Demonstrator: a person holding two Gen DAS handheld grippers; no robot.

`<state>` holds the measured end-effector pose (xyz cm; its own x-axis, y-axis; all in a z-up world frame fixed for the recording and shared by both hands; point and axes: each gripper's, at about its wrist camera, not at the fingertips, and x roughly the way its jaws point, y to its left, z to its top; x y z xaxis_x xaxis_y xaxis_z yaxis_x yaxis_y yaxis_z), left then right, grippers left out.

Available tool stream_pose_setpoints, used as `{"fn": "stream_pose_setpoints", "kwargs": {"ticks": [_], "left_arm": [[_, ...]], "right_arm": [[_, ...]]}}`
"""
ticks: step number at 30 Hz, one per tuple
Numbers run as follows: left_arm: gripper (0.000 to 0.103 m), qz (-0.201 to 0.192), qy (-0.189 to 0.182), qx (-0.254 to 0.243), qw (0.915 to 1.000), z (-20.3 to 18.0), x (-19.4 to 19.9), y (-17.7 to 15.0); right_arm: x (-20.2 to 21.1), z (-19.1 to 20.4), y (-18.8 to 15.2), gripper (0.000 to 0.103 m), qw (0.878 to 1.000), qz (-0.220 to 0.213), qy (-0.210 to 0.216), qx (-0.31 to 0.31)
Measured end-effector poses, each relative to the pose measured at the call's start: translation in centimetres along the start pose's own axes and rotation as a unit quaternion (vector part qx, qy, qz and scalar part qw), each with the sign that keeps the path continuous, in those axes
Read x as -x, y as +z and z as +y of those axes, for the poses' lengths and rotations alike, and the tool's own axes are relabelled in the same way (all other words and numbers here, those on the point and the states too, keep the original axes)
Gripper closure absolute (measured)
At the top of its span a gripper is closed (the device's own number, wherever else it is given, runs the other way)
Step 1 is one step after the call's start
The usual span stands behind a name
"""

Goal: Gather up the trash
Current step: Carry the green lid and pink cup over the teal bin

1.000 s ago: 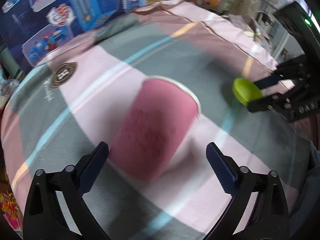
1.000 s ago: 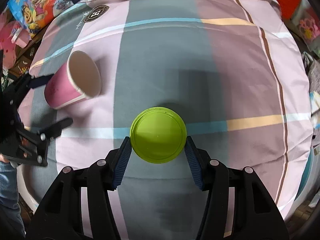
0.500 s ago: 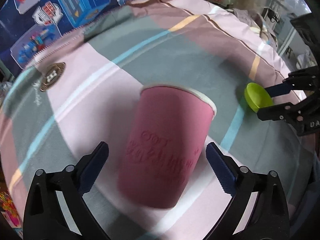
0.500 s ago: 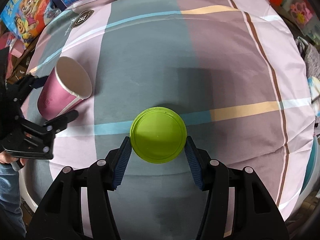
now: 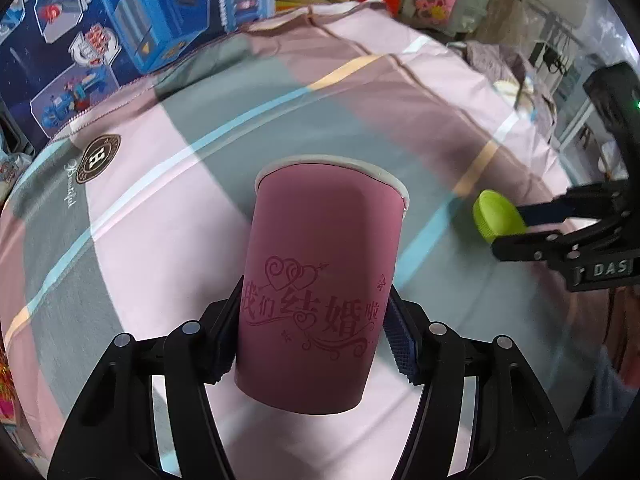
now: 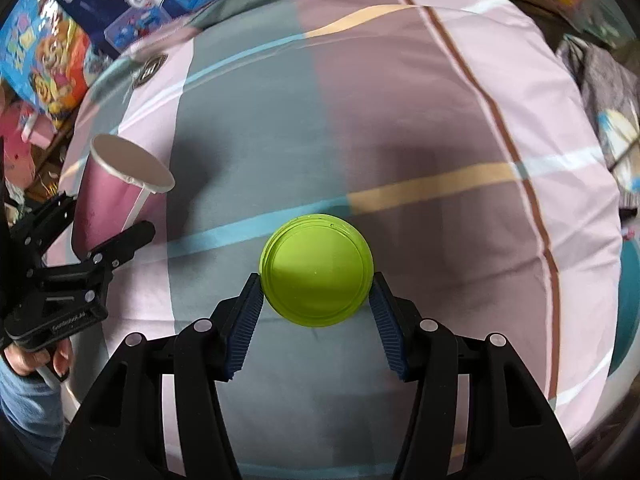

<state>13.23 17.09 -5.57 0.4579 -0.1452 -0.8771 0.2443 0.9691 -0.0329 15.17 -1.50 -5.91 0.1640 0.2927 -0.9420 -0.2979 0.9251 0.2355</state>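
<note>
Your left gripper [image 5: 312, 328] angles steeply down over the bed [image 5: 328, 128], its fingers [image 5: 400, 340] closing around the lower part of the pink paper cup [image 5: 320, 280]. The left pad sits against the cup wall; the right one looks to be just touching it. From your right wrist view, the cup [image 6: 108, 196] tilts with its white rim away from you, held off the checked bedcover. Your hand [image 6: 36, 356] grips the left tool's handle at the bottom left corner.

Your right gripper [image 6: 316, 304] also points steeply down, about half open and clamped on the edges of the lime green lid [image 6: 316, 276], flat face toward the camera.

The cup carries dark pink printed hearts and Chinese characters. The right gripper's body [image 5: 600, 268] shows "DAS". A round badge [image 5: 98, 158] on the bedcover bears an "H".
</note>
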Motion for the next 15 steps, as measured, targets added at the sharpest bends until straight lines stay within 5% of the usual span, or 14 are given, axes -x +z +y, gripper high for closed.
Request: {"fn": "stream_pose_setpoints", "kwargs": {"ticks": [15], "left_arm": [[0.040,-0.013,-0.038,-0.037,0.9985,-14.4,0.4,3.6]], "right_arm": [[7.3,-13.3,-4.1,0.051,0.992,-0.069,0.019,-0.103]]}}
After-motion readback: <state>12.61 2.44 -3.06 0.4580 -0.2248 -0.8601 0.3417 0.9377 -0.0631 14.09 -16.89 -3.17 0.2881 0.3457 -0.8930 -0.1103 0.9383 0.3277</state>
